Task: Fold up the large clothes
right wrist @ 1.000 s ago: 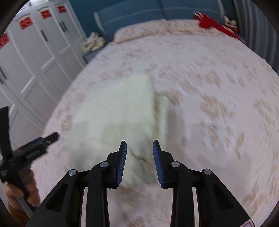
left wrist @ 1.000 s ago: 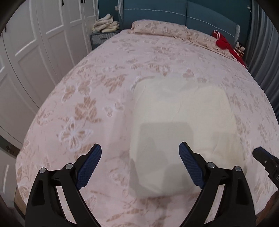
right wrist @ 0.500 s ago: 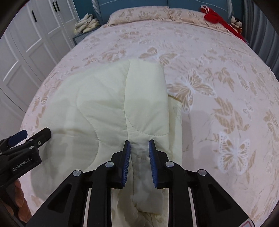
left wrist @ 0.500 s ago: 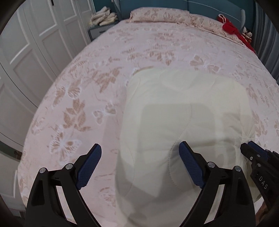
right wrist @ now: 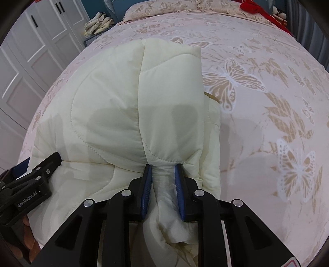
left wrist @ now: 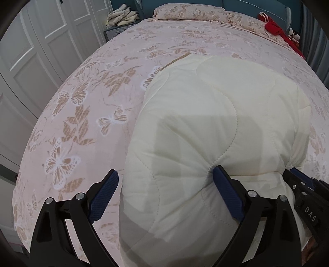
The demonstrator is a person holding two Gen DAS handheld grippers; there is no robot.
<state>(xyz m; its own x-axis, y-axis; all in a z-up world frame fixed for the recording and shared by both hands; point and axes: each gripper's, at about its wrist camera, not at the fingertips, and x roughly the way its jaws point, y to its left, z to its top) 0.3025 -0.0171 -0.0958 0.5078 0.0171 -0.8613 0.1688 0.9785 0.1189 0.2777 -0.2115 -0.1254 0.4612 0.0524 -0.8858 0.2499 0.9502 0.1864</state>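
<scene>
A cream quilted jacket (left wrist: 216, 127) lies folded in a thick bundle on the pink butterfly-print bed (left wrist: 86, 115). My left gripper (left wrist: 164, 184) is open, its fingers straddling the bundle's near left edge, the right finger (left wrist: 226, 193) pressed into the fabric. My right gripper (right wrist: 162, 176) is shut on a bunched fold at the near right edge of the jacket (right wrist: 127, 98). The left gripper (right wrist: 30, 180) shows at the left of the right wrist view, and the right gripper's tip (left wrist: 304, 193) at the right of the left wrist view.
White wardrobe doors (left wrist: 30, 61) stand left of the bed. A nightstand with folded cloths (left wrist: 121, 18) sits by the blue headboard. A patterned pillow (left wrist: 185, 10) and a red garment (left wrist: 275, 28) lie at the bed's far end.
Both grippers have moved in close to the jacket. The right gripper has closed on the jacket's near right edge. The left gripper has stayed open and now straddles the bundle.
</scene>
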